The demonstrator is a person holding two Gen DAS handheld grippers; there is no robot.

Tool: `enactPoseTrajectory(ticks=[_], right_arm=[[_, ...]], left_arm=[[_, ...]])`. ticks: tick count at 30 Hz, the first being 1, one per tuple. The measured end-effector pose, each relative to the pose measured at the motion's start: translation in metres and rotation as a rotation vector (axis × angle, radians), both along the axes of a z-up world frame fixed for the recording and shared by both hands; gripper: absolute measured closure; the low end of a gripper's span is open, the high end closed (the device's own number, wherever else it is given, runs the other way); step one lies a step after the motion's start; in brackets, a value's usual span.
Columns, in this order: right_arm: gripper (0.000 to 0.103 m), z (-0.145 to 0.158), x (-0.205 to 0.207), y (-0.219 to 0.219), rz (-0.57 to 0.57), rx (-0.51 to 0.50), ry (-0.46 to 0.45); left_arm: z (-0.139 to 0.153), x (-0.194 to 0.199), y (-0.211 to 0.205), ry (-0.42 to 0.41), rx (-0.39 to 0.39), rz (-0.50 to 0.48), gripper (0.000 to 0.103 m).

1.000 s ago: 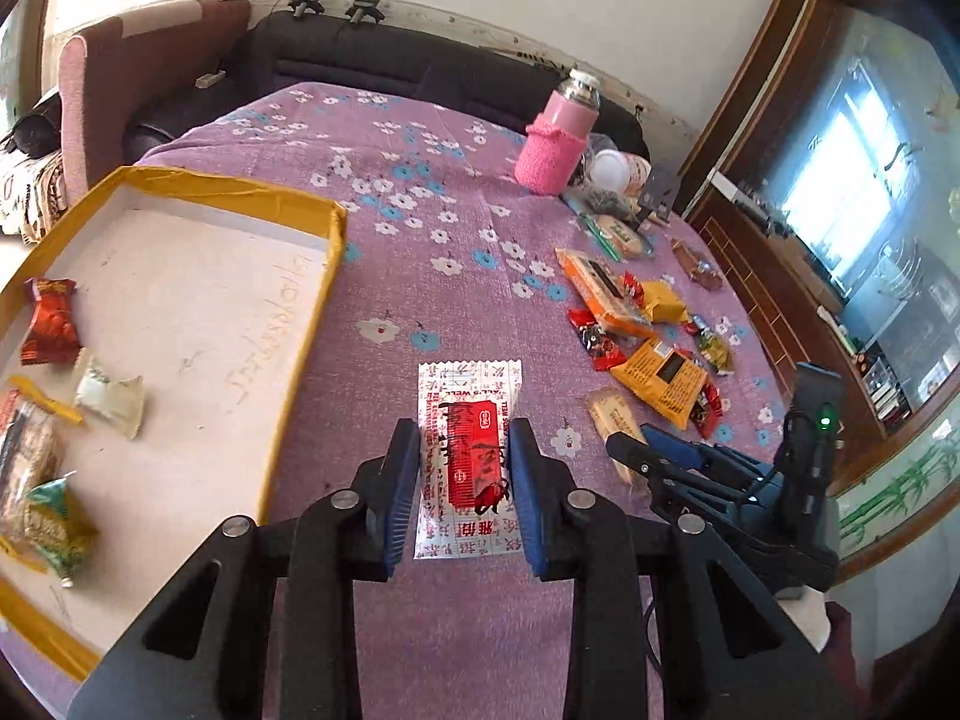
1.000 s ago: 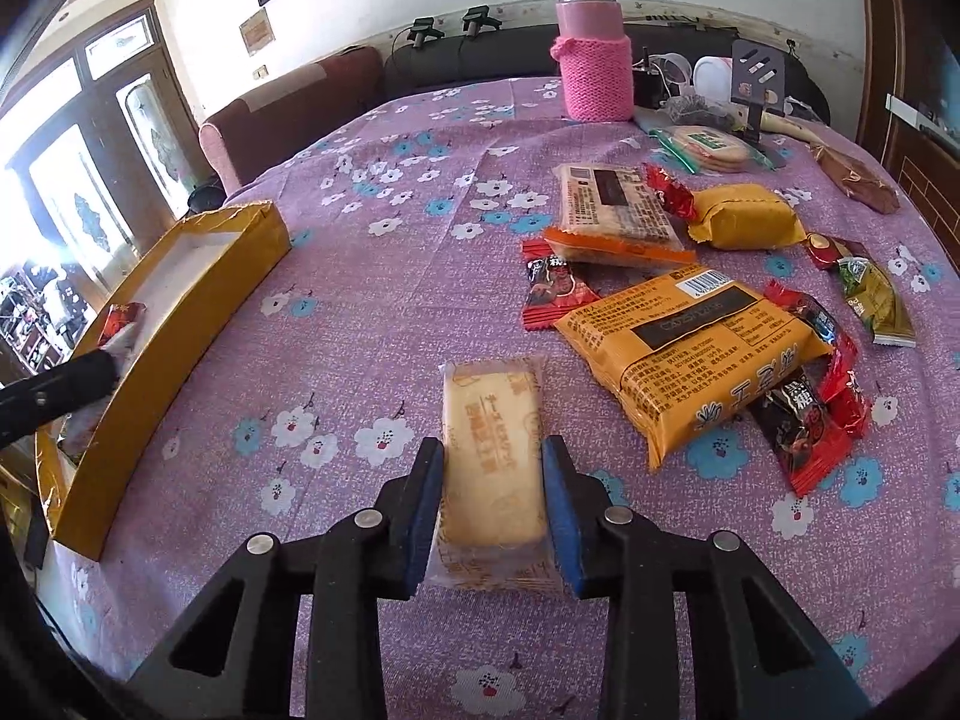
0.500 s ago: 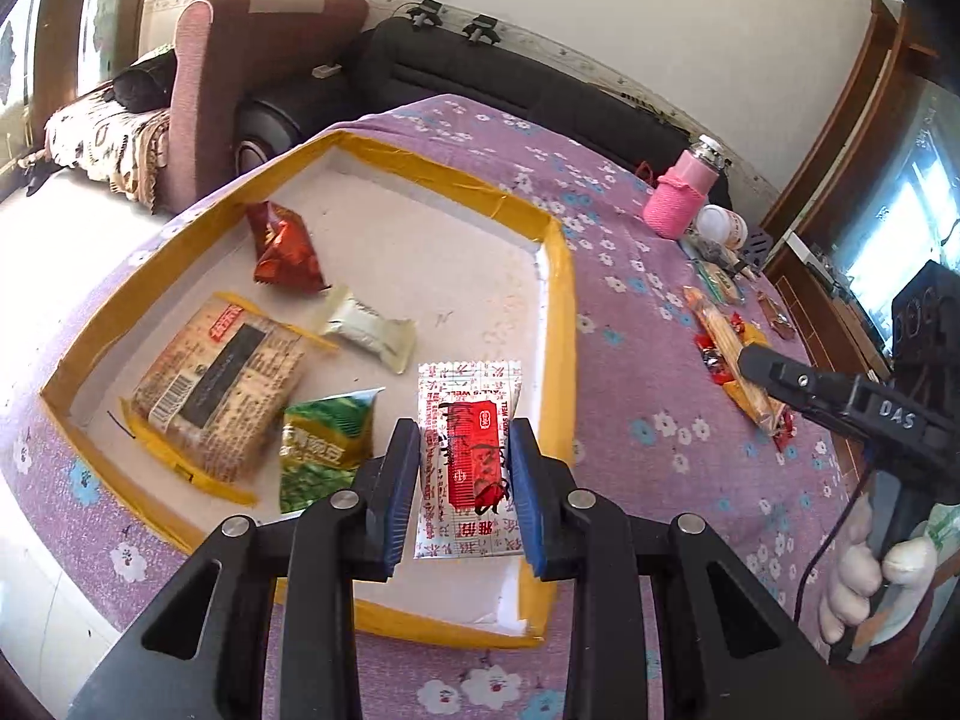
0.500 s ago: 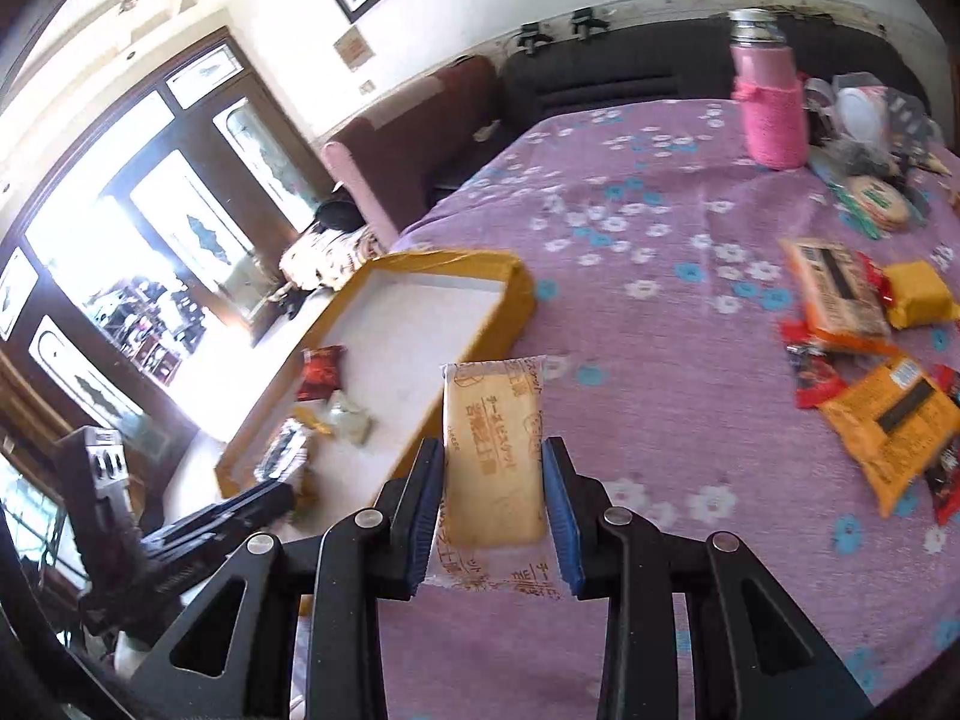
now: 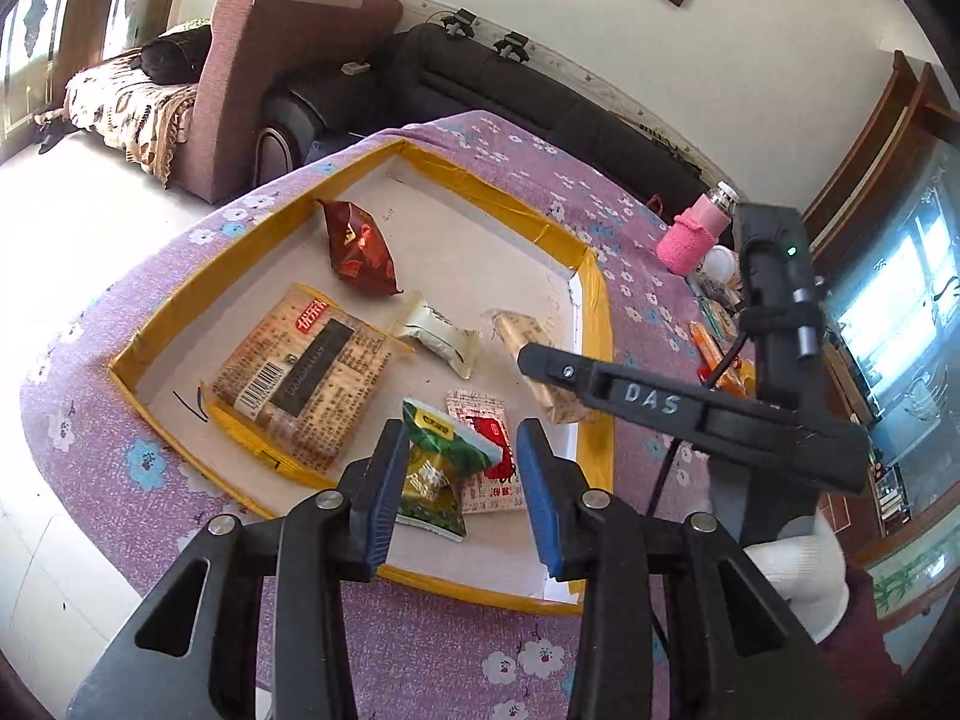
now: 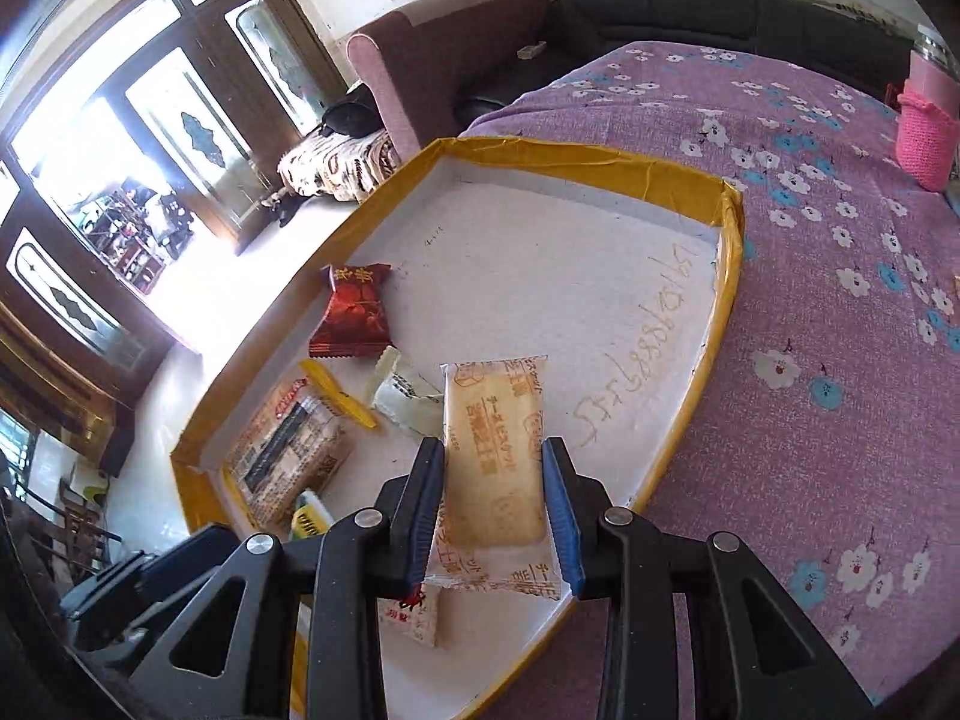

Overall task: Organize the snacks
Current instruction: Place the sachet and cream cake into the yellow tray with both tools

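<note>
A shallow yellow-rimmed box [image 5: 600, 324] [image 6: 729, 276] lies on the purple flowered tablecloth. My left gripper [image 5: 461, 495] is open above the box's near end; the red-and-white sachet [image 5: 489, 459] lies loose in the box below it, beside a green packet [image 5: 438, 468]. My right gripper [image 6: 495, 504] is shut on a beige biscuit pack [image 6: 495, 450] and holds it over the box. That pack also shows in the left wrist view [image 5: 540, 360], behind the right gripper's arm.
The box also holds a dark red packet [image 5: 357, 249] [image 6: 354, 312], a large orange biscuit pack [image 5: 300, 375] [image 6: 288, 456] and a small white packet [image 5: 435, 339] [image 6: 402, 399]. A pink-sleeved bottle [image 5: 693, 234] [image 6: 927, 132] stands far right. Sofas lie beyond the table.
My left gripper has opened and let go of the red-and-white sachet, which now lies in the box. My right gripper has carried the beige biscuit pack over the box.
</note>
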State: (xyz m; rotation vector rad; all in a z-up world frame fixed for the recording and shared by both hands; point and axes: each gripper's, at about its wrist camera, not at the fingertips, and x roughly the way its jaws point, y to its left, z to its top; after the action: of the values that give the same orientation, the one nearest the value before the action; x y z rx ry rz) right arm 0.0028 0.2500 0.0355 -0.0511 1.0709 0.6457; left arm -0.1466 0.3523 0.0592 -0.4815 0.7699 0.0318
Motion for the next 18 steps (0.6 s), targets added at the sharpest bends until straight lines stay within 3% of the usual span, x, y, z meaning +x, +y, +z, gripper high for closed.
enactPoseTrajectory(ticks=[5,10,14,18], right_arm=[[0.066,0.008,-0.008,-0.009,-0.006,0.041,-0.005],[0.050,0.036,-0.028,-0.053,-0.037,0.072,-0.099],[0.050,0.045,-0.035,-0.123,-0.130,0.068,-0.149],[0.049,0.057,-0.012,-0.226,-0.350,0.033,-0.171]], left_arm=[[0.006,-0.002,0.001,-0.035,-0.038,-0.012,0.063],[0.013,-0.003,-0.006,-0.053,-0.097,-0.058,0.056],[0.024,-0.005,-0.022,-0.079,-0.101,-0.110,0.045],[0.032,-0.004,-0.048,-0.101,-0.091,-0.189,0.040]])
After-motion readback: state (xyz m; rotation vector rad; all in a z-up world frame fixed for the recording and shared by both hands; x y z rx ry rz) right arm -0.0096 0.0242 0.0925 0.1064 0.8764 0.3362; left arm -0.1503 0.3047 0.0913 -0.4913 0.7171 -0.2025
